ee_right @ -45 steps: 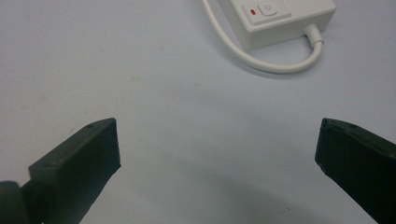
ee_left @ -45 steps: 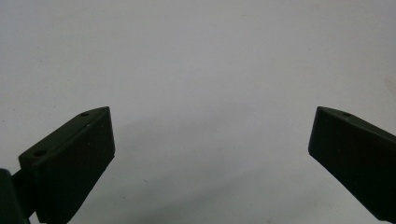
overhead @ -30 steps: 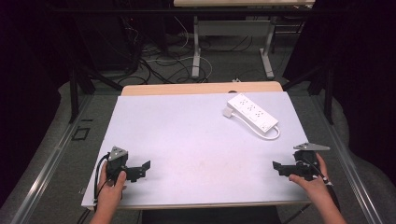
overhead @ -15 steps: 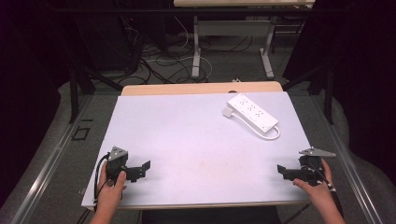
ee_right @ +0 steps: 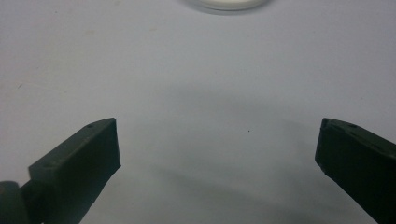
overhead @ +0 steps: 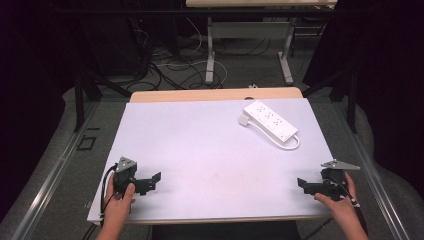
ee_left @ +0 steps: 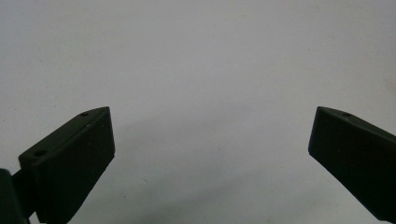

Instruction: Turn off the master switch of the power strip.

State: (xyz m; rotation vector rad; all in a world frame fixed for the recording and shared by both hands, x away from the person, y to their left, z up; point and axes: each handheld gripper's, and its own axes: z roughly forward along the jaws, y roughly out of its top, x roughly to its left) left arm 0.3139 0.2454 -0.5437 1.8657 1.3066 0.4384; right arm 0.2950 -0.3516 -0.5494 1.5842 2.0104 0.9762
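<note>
A white power strip (overhead: 270,120) lies at the far right of the white table (overhead: 210,150), its short cable (overhead: 294,144) looped at its near end. My left gripper (overhead: 155,181) rests at the near left corner, held by a hand, jaws wide open over bare table (ee_left: 210,93). My right gripper (overhead: 302,184) sits at the near right corner, also open, nothing between its jaws. In the right gripper view a pale rounded edge (ee_right: 224,4) shows at the top, likely the strip's cable.
A wooden strip (overhead: 215,94) borders the table's far edge. Beyond it stand desk legs (overhead: 210,50) and loose cables (overhead: 175,65) on the floor. Dark curtains flank both sides.
The right gripper has drawn back toward the near right corner of the table. The left gripper has stayed put.
</note>
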